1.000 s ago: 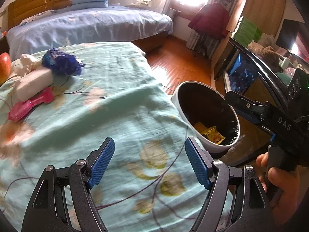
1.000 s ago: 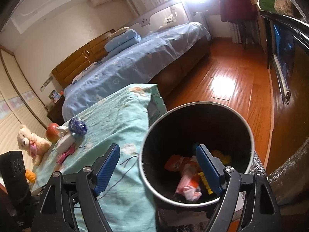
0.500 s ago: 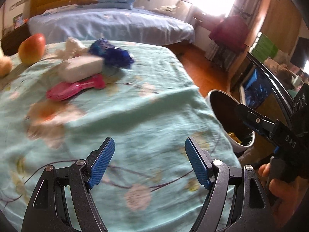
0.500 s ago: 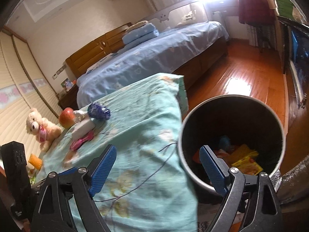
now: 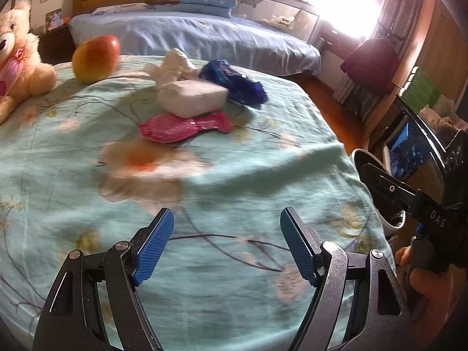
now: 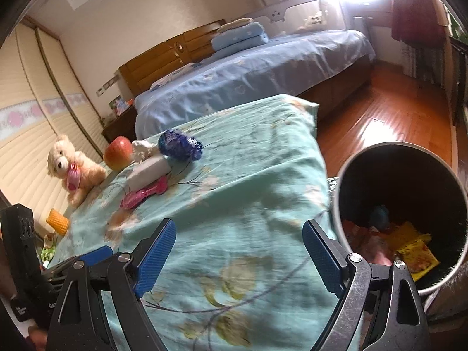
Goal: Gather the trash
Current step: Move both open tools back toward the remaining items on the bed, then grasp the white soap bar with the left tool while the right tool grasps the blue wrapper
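Note:
A pink wrapper (image 5: pixel 184 126), a white block (image 5: pixel 191 98), a blue crumpled wrapper (image 5: pixel 235 83) and a white crumpled tissue (image 5: pixel 172 65) lie together on the teal flowered cloth (image 5: pixel 219 199). My left gripper (image 5: pixel 226 247) is open and empty, above the cloth short of this pile. My right gripper (image 6: pixel 239 256) is open and empty, above the cloth's edge beside the bin (image 6: pixel 377 152). The bin holds several wrappers (image 6: pixel 415 245). The pile also shows in the right wrist view: pink wrapper (image 6: pixel 143 194), blue wrapper (image 6: pixel 180 144).
An apple (image 5: pixel 96 54) and a teddy bear (image 5: pixel 17 58) sit at the far left of the cloth. An orange object (image 6: pixel 58 220) lies near the bear. A blue bed (image 5: pixel 190 33) stands behind. Wooden floor (image 6: pixel 389 111) lies to the right. The right gripper shows at the left view's right edge (image 5: pixel 409 201).
Both grippers have swung left, away from the bin and toward the pile on the cloth. The bin has slid to the right edge of both views. Both stay open and empty.

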The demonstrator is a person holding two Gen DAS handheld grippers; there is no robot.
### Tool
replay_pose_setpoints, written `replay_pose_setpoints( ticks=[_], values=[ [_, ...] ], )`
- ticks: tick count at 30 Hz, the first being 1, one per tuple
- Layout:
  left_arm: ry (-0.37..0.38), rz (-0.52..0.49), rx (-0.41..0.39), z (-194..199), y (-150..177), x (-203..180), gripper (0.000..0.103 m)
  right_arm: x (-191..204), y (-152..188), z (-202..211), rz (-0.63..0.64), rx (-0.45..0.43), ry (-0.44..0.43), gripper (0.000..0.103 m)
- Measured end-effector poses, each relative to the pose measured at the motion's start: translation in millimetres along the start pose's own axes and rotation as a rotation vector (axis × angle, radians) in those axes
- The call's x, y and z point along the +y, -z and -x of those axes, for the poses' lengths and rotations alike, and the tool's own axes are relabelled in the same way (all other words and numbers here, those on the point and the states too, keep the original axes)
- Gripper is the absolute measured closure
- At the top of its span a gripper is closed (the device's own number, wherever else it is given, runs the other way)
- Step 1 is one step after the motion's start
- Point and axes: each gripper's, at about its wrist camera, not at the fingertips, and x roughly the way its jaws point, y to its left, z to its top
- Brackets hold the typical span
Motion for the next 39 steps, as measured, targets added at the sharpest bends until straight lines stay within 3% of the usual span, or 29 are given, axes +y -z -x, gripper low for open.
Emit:
replay_pose_setpoints(
  ticks=[13, 25, 35, 39],
  values=[
    [-0.034, 0.016, 0.002, -8, -16, 33, 0.026, 21, -12, -32, 0.062, 0.035, -0.029, 0.014],
    [-0.038, 0.010, -0.006, -28, -60, 55, 0.026, 30, -39, -70, 0.111, 0.069, -0.055, 0.015],
    [0.001, -0.032, 0.028, -60, -95, 61, 0.026, 34, -66, -115, 0.125, 0.130, -0.115, 0.036],
    [0.022, -0.058, 0.046, -70, -104, 61, 0.026, 39, -73, -129, 0.152, 0.147, -0.135, 0.038]
  ],
)
